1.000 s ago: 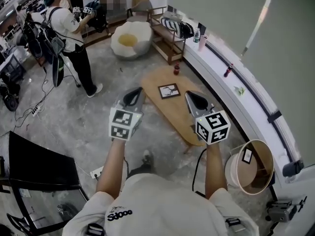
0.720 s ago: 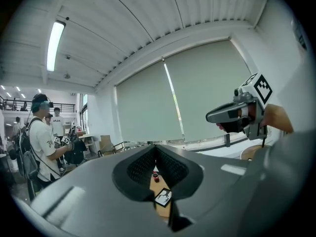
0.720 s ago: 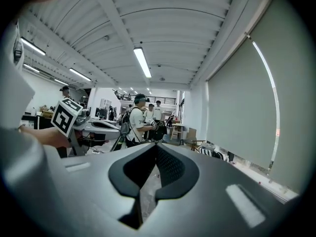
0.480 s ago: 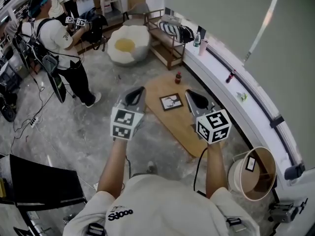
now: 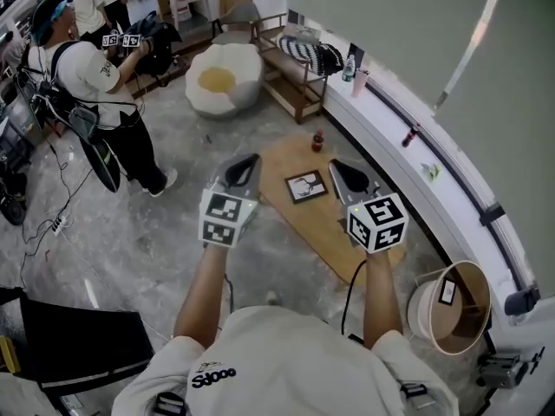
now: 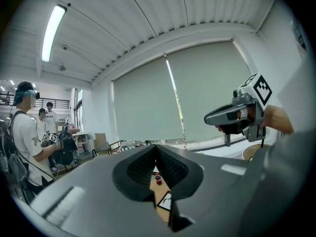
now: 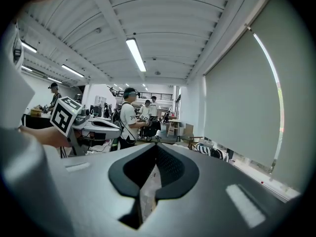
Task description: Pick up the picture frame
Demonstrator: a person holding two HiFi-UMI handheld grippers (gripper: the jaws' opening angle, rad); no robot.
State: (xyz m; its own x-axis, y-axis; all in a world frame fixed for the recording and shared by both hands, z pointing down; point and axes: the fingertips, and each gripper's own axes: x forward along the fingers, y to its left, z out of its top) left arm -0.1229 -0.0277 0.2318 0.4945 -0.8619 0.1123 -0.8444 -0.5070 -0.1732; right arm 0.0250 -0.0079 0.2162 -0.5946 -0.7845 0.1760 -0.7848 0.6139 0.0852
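Picture frame (image 5: 305,185) closer than before

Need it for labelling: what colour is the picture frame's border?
Black; the picture frame shows best in the head view.

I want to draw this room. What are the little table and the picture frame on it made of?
The table looks like light wood with a matt finish: its top is plain tan-brown. The picture frame has a dark border round a white picture, maybe wood or plastic; it is too small to tell.

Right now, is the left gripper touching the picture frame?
Apart. In the head view, bare wooden table shows between the left gripper and the picture frame, which lies flat on it.
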